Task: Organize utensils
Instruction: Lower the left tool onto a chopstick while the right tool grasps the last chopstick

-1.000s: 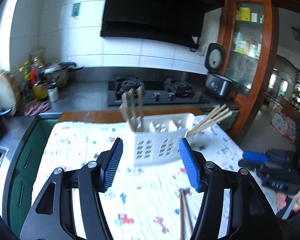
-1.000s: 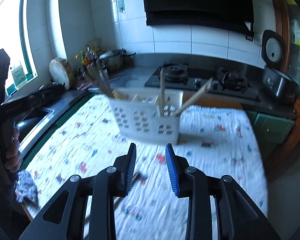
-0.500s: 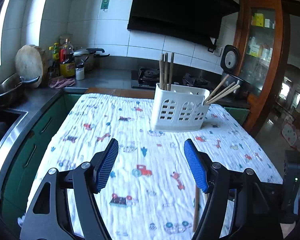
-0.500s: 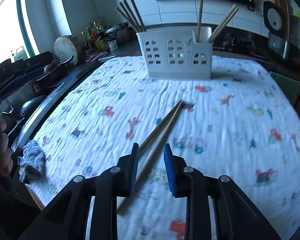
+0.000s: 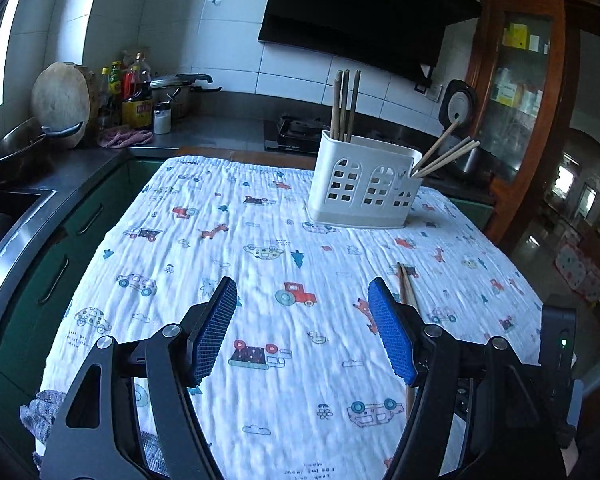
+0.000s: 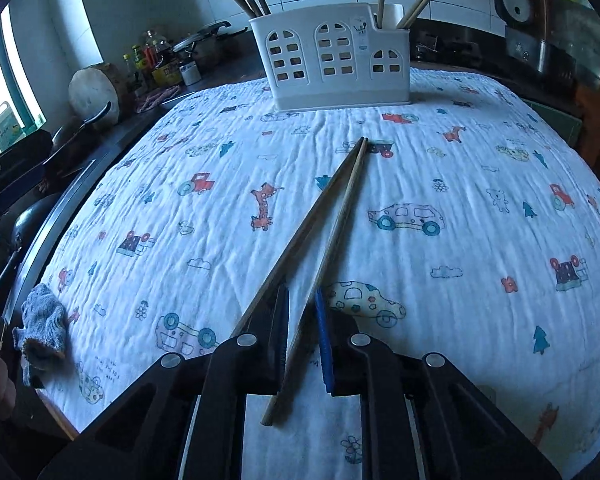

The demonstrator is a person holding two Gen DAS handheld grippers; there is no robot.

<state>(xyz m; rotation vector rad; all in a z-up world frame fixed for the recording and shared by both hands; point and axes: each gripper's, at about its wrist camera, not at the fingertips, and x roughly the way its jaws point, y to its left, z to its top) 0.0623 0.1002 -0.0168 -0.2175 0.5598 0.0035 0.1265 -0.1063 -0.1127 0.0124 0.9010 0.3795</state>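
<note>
From the left wrist view, the left tongs (image 5: 302,330) are hovering spread wide over the bench (image 5: 260,240), which is wearing a white cloth printed with cars and animals, and nothing is sitting between the blue pads (image 5: 214,332). A white utensil holder (image 5: 364,184) is standing upright at the far end of the cloth, with three dark chopsticks (image 5: 345,106) sticking up from its left compartment and lighter chopsticks (image 5: 446,156) leaning out to the right. A loose pair of chopsticks (image 5: 406,288) is lying on the cloth just beside the right pad, partly hidden behind it. From the right wrist view, the right tongs (image 6: 302,320) are pointing down at the cloth, and their jaws have just been closing; they are standing narrowly apart around one stick of the loose pair (image 6: 336,216), the light one running between the pads, while the darker stick is passing just outside the left pad. Whether the pads are already pressing on the stick I cannot tell. The holder (image 6: 332,60) is standing well beyond the sticks' far tips. A grey rag (image 6: 42,328) is lying at the cloth's left edge.
</note>
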